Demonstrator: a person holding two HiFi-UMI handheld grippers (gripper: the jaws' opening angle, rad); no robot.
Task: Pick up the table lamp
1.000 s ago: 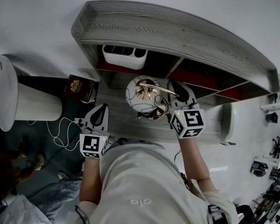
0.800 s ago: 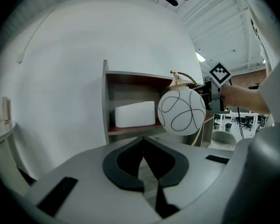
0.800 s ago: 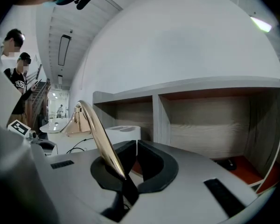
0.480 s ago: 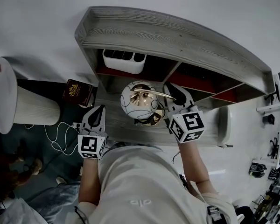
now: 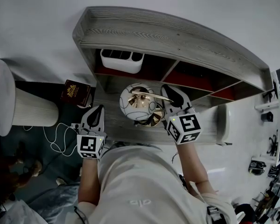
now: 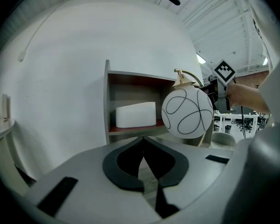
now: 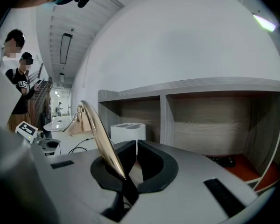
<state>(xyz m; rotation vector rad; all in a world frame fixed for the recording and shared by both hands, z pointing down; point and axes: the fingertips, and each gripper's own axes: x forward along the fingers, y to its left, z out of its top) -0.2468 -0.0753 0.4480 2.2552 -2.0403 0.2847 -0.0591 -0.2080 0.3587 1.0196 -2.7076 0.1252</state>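
Note:
The table lamp has a white globe (image 5: 134, 102) with black curved lines, a thin gold arm (image 5: 151, 95) and a gold base (image 5: 155, 120). It stands out over the grey shelf top (image 5: 116, 122). My right gripper (image 5: 169, 96) is shut on the gold arm (image 7: 95, 134), which slants up to the left between its jaws (image 7: 136, 146). My left gripper (image 5: 96, 115) is shut and empty, left of the globe and apart from it. From the left gripper (image 6: 143, 158) the globe (image 6: 187, 111) shows ahead to the right. Whether the base touches the surface I cannot tell.
A grey wooden shelf unit (image 5: 177, 36) has red-floored compartments; a white box (image 5: 119, 59) sits in the left one. A dark red box (image 5: 75, 92), a white ribbed cylinder (image 5: 35, 110) and a cable (image 5: 56, 130) lie to the left. People (image 7: 19, 90) stand far behind.
The lamp and my right gripper have shifted slightly left and toward me together. The left gripper has kept its place beside them.

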